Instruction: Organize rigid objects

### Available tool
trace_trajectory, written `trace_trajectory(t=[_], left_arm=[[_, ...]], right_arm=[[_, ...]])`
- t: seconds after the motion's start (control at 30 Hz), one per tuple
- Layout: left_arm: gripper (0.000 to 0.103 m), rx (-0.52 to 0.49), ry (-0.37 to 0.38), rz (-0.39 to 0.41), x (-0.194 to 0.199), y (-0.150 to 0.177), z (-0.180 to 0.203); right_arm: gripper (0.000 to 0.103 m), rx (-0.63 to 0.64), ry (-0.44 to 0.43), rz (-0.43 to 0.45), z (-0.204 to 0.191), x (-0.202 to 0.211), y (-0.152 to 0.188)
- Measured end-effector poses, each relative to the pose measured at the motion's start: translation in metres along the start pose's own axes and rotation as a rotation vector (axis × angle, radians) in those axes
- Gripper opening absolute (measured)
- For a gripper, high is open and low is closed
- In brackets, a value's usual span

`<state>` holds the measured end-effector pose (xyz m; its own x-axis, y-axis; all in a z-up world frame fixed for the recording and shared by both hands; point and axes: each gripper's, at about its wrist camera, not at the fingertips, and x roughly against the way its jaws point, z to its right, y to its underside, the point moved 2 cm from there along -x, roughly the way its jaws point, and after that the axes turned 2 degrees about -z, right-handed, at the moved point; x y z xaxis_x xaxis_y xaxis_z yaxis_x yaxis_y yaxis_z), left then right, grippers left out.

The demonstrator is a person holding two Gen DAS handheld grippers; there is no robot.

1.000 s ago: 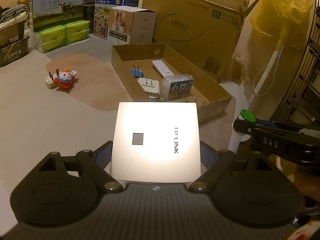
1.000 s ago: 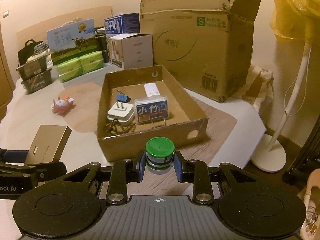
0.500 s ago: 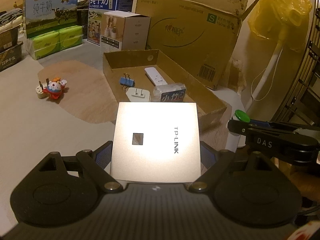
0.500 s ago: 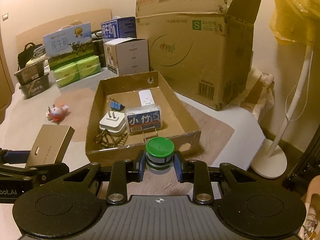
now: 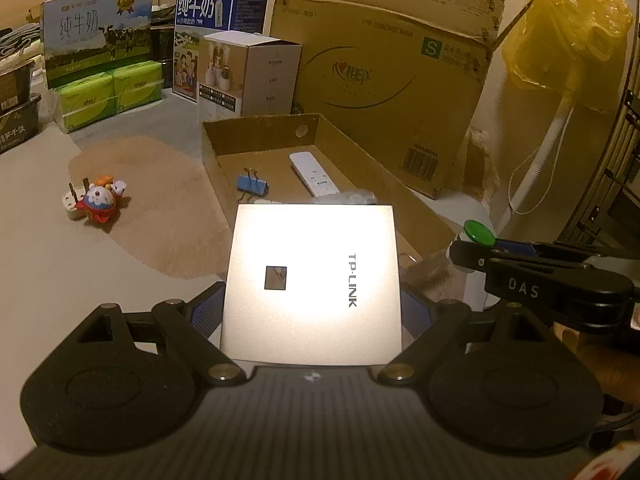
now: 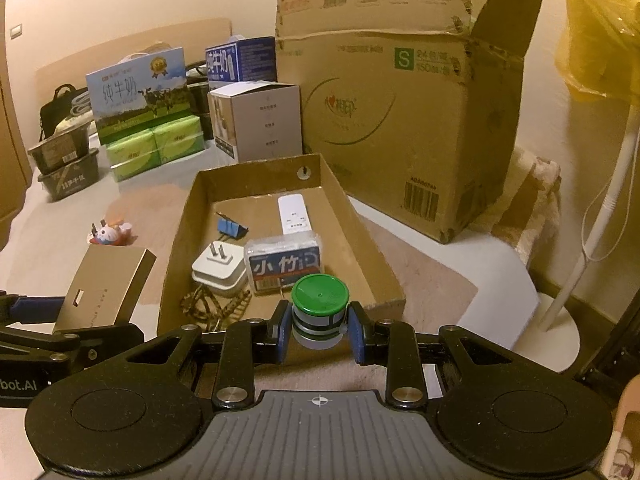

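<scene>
Cardboard forms the landmark here: a shallow open tray (image 6: 362, 216) with 4 low walls on a tan mat. Inside it lie a white remote (image 6: 294, 213) toward the far wall, a blue binder clip (image 6: 231, 227) left of that, a white plug adapter (image 6: 219, 267) and a toothpick box (image 6: 285, 262) toward the near wall, with a coil of patterned cord (image 6: 212, 307) in the near left corner. Bare floor shows along the tray's right wall. The right gripper (image 6: 319, 330) pinches a small green-lidded jar (image 6: 319, 308) upright at the tray's near edge. The left gripper (image 5: 311, 304), left of the tray, clamps a flat gold TP-LINK box (image 5: 312, 280) by its 2 sides, its far edge overlapping the near wall in the left wrist view. A small toy figure (image 5: 100, 202) sits well left of the tray. A big carton (image 6: 400, 120) stands just behind its far right corner.
</scene>
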<state>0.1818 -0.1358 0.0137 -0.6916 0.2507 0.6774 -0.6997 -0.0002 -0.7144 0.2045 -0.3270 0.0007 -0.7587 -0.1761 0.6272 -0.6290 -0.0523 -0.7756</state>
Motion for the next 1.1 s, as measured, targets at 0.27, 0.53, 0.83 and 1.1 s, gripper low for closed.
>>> trace_trajectory(t=[0.27,0.53,0.83,1.1], left_arm=[[0.087,-0.003,-0.011,0.009,-0.015,-0.017,-0.003],[0.087,0.001,-0.014,0.009,-0.032,-0.031,-0.008],[0.087,-0.003,-0.027,0.007,-0.054,-0.050,-0.016],[0.087,0.001,-0.034,0.003,-0.071,-0.063,-0.019]], right_arm=[[0.030,0.015,-0.013,-0.003,0.004,-0.019,-0.014],[0.030,0.032,-0.020,-0.006,0.006,-0.037,-0.028],[0.030,0.042,-0.024,-0.019,0.011,-0.061,-0.041],[0.030,0.057,-0.029,-0.021,0.013,-0.077,-0.051]])
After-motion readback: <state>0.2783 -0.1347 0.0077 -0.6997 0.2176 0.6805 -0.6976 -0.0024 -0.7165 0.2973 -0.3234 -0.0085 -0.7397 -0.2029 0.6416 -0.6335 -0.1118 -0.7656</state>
